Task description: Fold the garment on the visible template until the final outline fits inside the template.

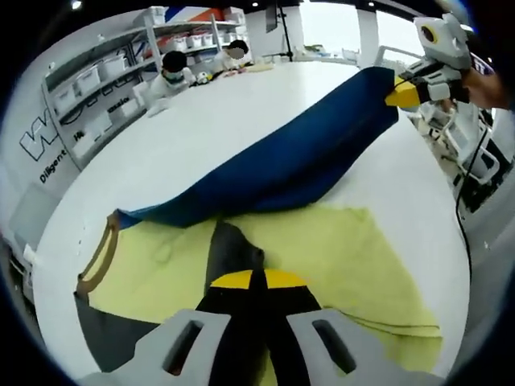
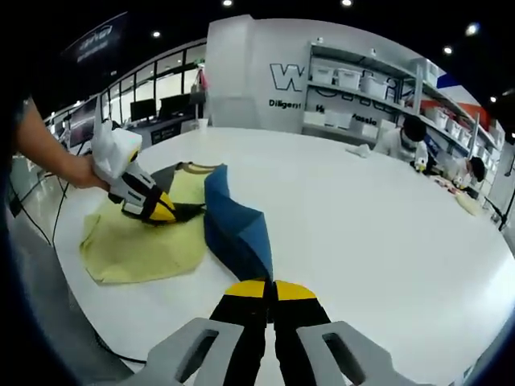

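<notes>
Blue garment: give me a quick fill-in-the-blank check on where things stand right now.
1. The blue garment is stretched between the two tongs above a ____ table.
2. Beneath it lies a pale ____ cloth.
3. The right tongs are ____ on the blue garment's end.
4. In the right gripper view, the left tongs are held by a person's ____.

Missing words: white; yellow; shut; hand

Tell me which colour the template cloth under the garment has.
Pale yellow template cloth, best in the left gripper view.

Both views skim low across the table point(image 1: 241, 96), facing each other, sharing the garment point(image 2: 233, 225).
</notes>
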Tool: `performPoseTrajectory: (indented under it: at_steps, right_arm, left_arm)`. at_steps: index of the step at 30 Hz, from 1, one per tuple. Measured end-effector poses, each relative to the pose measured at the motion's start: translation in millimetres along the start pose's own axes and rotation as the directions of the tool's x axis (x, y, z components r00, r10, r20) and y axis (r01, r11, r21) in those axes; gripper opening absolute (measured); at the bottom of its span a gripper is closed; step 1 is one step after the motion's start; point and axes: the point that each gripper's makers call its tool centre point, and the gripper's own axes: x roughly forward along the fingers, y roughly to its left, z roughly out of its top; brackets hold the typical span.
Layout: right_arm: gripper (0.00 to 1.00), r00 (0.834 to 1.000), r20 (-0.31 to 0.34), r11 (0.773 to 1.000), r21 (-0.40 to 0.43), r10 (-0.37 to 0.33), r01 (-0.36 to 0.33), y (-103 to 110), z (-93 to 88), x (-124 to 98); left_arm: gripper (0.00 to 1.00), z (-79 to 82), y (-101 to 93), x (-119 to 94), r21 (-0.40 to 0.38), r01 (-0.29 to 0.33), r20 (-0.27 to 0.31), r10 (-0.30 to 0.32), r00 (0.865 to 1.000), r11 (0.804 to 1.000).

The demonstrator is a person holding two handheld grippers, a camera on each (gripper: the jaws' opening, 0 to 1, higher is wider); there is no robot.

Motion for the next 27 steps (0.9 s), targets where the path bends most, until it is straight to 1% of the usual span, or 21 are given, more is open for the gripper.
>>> performPoseTrajectory:
  at_steps: [3,5,8,12,17,21,27]
  right_arm:
    - [0.0,1.0,0.001,1.0,-0.004,0.0,0.0,0.5,1.6,-0.2]
    - [0.0,1.0,0.002,1.0,-0.007,0.0,0.0,0.3,2.8,-0.2]
    - [0.0,1.0,0.005,1.0,-0.01,0.0,0.0,-1.0,4.9,0.5]
    - [0.0,1.0,0.008,1.0,-0.019,0.001,-0.001,-1.5,8.6,0.4]
    - [0.0,1.0,0.012,1.0,-0.022,0.006,-0.006,0.5,12.3,1.0]
    - [0.0,1.0,0.014,0.999,-0.029,0.013,-0.012,2.3,14.4,2.1]
    - [0.0,1.0,0.021,0.999,-0.035,0.018,-0.017,2.5,18.0,2.4]
  left_arm:
    - [0.03,5.5,8.6,-8.6,0.005,-0.015,0.021,0.015,1.0,1.0]
    - [0.03,6.9,14.0,-13.8,0.005,-0.023,0.024,0.023,0.999,1.0]
    - [0.03,10.2,26.3,-23.3,-0.008,-0.042,0.04,0.042,0.998,0.999]
    - [0.03,15.9,37.7,-36.5,-0.021,-0.064,0.058,0.065,0.996,0.998]
    - [0.03,18.7,44.2,-46.2,-0.027,-0.08,0.066,0.081,0.995,0.996]
    - [0.03,25.5,50.1,-58.7,-0.025,-0.095,0.085,0.096,0.992,0.995]
    - [0.03,31.8,68.6,-78.4,-0.034,-0.132,0.112,0.135,0.984,0.991]
